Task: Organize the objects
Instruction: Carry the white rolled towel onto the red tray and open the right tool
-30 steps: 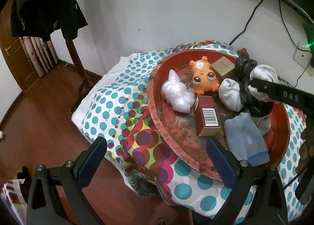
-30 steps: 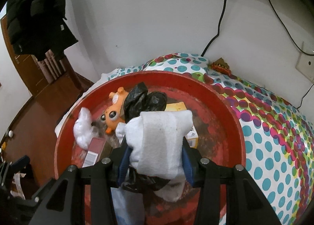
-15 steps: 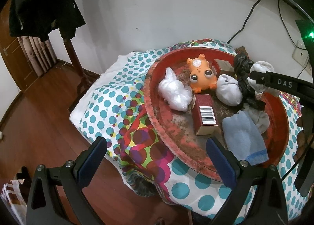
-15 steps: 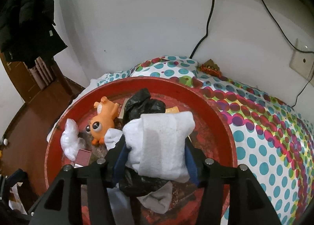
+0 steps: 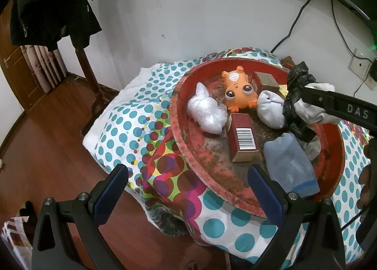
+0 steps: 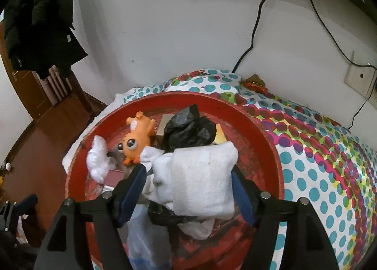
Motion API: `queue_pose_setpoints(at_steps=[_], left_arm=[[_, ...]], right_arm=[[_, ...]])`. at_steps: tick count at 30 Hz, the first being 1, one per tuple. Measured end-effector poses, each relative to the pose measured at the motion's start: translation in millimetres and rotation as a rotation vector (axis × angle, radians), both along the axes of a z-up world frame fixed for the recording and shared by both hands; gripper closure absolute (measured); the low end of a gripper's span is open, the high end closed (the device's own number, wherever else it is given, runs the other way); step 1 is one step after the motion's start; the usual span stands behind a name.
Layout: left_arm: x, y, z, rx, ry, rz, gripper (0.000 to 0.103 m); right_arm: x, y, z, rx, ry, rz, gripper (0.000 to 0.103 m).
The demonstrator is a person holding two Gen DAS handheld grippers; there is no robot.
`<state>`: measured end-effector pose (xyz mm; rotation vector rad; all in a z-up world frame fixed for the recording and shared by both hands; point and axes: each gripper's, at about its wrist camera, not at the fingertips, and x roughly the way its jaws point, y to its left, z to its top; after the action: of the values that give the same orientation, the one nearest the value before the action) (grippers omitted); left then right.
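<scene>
A round red tray (image 5: pixel 179 133) on a dotted cloth holds an orange toy (image 5: pixel 238 92), a white plastic bag (image 5: pixel 207 112), a red barcode box (image 5: pixel 242 138), a gold box (image 5: pixel 265 79), a balled white sock (image 5: pixel 271 109) and a blue-grey sock (image 5: pixel 289 166). My right gripper (image 6: pixel 188 182) hovers over the tray with its jaws opening. A folded white sock (image 6: pixel 202 175) lies between them over a black plastic bag (image 6: pixel 190 128), and the left pad stands off it. My left gripper (image 5: pixel 186 185) is open and empty above the tray's near rim.
The dotted cloth (image 5: pixel 132 124) hangs over the table's edge towards a wooden floor (image 5: pixel 42 152). A dark coat (image 5: pixel 51 3) hangs on a wooden stand at the left. Cables (image 6: pixel 254 34) and a socket (image 6: pixel 358 79) are on the wall behind, with a small red-orange thing (image 6: pixel 255 81) beside it.
The right gripper's jaws have spread wider, from pressing the white sock on both sides to standing loose around it. The left gripper has kept still.
</scene>
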<state>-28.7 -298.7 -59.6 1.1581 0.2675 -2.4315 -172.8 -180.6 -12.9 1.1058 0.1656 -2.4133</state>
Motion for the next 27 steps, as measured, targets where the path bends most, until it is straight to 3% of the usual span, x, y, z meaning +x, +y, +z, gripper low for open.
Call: queue_pose_setpoints(at_steps=[27], left_arm=[[0,18,8,-0.022,0.013,-0.035,0.002]], right_arm=[[66,21,7,0.038,0.029,0.038,0.023]])
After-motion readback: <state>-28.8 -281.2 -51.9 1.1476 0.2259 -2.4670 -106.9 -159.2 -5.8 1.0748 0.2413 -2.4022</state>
